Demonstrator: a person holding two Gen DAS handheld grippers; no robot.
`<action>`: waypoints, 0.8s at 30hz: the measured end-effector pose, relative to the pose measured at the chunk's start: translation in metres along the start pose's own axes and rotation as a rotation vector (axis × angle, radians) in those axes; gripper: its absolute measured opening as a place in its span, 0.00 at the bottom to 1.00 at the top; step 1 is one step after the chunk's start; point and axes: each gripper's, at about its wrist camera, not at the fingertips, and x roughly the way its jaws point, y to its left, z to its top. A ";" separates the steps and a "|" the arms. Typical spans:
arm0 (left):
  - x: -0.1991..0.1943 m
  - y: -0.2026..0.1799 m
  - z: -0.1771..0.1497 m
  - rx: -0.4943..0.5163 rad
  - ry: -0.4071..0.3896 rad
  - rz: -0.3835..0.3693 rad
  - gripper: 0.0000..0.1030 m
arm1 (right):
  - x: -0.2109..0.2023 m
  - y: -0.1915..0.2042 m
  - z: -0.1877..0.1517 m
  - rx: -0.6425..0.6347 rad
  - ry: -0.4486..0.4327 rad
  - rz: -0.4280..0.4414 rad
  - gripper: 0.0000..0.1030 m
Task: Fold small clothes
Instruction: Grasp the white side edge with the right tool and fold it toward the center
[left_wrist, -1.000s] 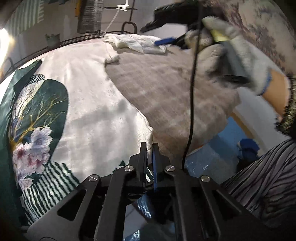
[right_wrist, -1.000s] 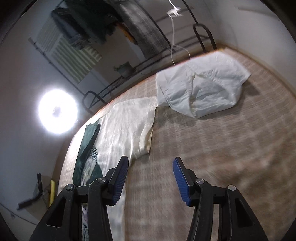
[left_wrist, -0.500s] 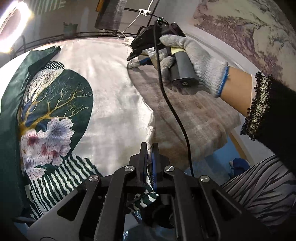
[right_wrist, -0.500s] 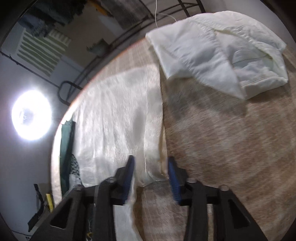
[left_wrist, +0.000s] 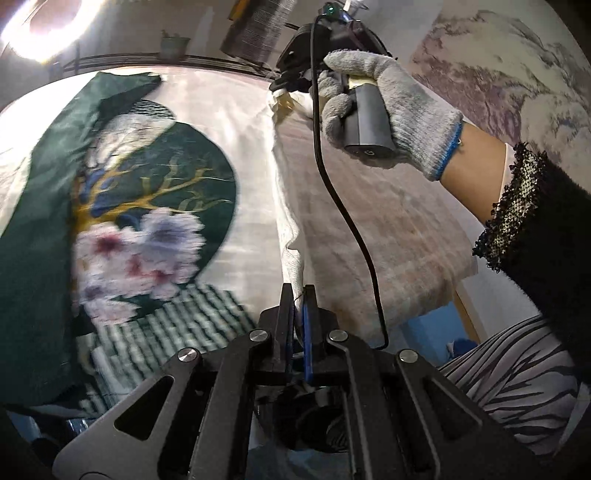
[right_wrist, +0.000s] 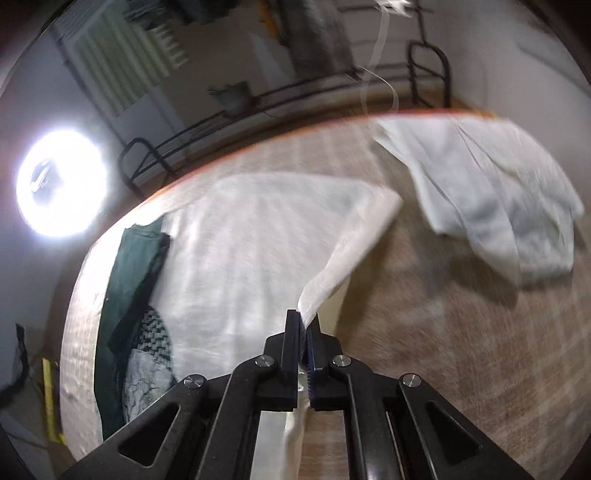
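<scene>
A cream garment (left_wrist: 243, 155) with a dark green tree-and-flower print (left_wrist: 147, 206) lies spread on a brown checked table (left_wrist: 388, 229). My left gripper (left_wrist: 298, 295) is shut on its near right edge, the cloth rising between the pads. In the left wrist view a gloved hand (left_wrist: 391, 107) holds my right gripper (left_wrist: 286, 86), shut on the far end of the same edge. The right wrist view shows that gripper (right_wrist: 303, 321) pinching a lifted fold of the cream garment (right_wrist: 266, 236).
A second white garment (right_wrist: 491, 206) lies crumpled at the table's far right. A black metal rack (right_wrist: 236, 118) runs behind the table. A bright ring lamp (right_wrist: 61, 182) glares at the left. A person's striped clothing (left_wrist: 517, 369) is at the near right.
The right gripper travelled to the cream garment's edge and went from open to shut on it, lifting a fold. The left gripper shifted along with its held edge.
</scene>
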 end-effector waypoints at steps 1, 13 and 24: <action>-0.003 0.004 0.000 -0.015 -0.005 0.003 0.01 | -0.001 0.008 0.001 -0.016 -0.006 0.008 0.01; -0.035 0.055 -0.015 -0.139 -0.030 0.088 0.01 | 0.037 0.142 -0.007 -0.293 0.029 0.080 0.00; -0.038 0.071 -0.021 -0.133 -0.001 0.162 0.02 | 0.084 0.194 -0.027 -0.375 0.131 0.080 0.12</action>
